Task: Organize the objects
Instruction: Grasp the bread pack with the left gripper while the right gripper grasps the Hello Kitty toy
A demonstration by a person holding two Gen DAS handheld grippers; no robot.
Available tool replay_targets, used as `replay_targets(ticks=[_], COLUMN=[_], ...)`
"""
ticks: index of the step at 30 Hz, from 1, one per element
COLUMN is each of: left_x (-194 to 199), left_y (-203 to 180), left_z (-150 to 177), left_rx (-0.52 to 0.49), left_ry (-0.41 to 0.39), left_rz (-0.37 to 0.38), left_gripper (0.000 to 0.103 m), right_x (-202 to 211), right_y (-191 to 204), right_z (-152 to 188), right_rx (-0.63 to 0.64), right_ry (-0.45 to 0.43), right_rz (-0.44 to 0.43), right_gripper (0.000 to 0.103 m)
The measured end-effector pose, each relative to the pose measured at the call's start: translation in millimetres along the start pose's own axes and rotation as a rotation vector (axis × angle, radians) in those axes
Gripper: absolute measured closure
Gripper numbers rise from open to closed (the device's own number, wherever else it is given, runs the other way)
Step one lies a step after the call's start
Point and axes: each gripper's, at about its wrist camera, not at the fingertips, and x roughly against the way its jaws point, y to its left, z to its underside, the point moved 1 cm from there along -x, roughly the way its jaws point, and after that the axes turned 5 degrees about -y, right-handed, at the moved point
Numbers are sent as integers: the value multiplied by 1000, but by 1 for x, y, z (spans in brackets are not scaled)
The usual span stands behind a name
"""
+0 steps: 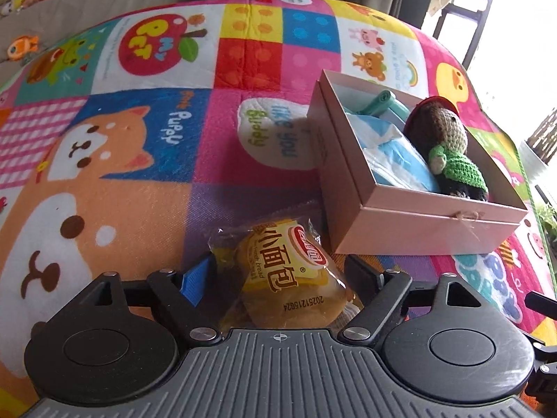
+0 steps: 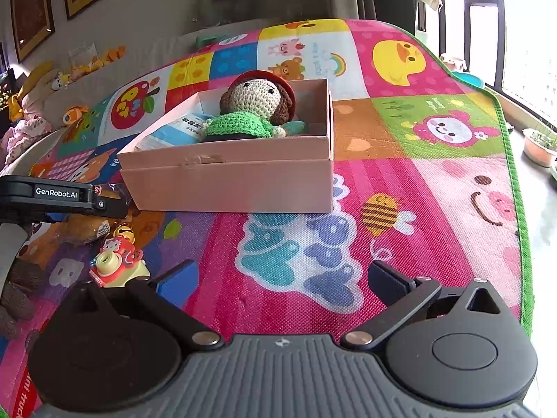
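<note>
A pink cardboard box (image 1: 431, 221) (image 2: 226, 184) stands on the colourful play mat. In it lie a crocheted doll (image 1: 449, 146) (image 2: 250, 111), a blue-white packet (image 1: 393, 153) (image 2: 174, 129) and a teal item (image 1: 379, 101). My left gripper (image 1: 282, 271) has its jaws around a yellow packaged bread (image 1: 289, 275), just left of the box's near corner; the fingers touch the wrapper's sides. In the right wrist view the left gripper (image 2: 104, 205) shows at the left edge over the bread (image 2: 87, 230). My right gripper (image 2: 282, 278) is open and empty above the mat, in front of the box.
A small toy camera (image 2: 115, 261) lies on the mat near the right gripper's left finger. Plush toys (image 2: 73, 73) sit on the sofa behind. The mat's green edge (image 2: 518, 209) runs along the right, with plant pots (image 2: 539, 142) beyond.
</note>
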Motion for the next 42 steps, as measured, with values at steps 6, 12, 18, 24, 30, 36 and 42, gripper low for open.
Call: replay_targets(ticks=[6, 12, 18, 24, 30, 36, 42], left_x=[6, 45, 78, 80, 81, 81, 81], left_y=[5, 16, 40, 37, 33, 34, 36], left_z=[9, 42, 70, 73, 78, 78, 78], left_rx=[-17, -93, -64, -75, -103, -90, -89], left_ry=[-31, -53, -74, -97, -122, -125, -126], left_rz=[35, 74, 139, 123, 97, 108, 110], left_gripper=[22, 29, 30, 30, 29, 29, 29], right_x=[-2, -2, 0, 0, 0, -9, -34], right_y=[0, 8, 53, 97, 80, 92, 116], right_z=[0, 1, 4, 9, -7, -11, -11], right_rx=[2, 46, 113, 331, 321, 198, 229], right_ry=[14, 23, 73, 4, -30, 45, 83], right_rz=[6, 12, -143, -54, 56, -118, -139], right_gripper=[0, 0, 0, 0, 0, 7, 23])
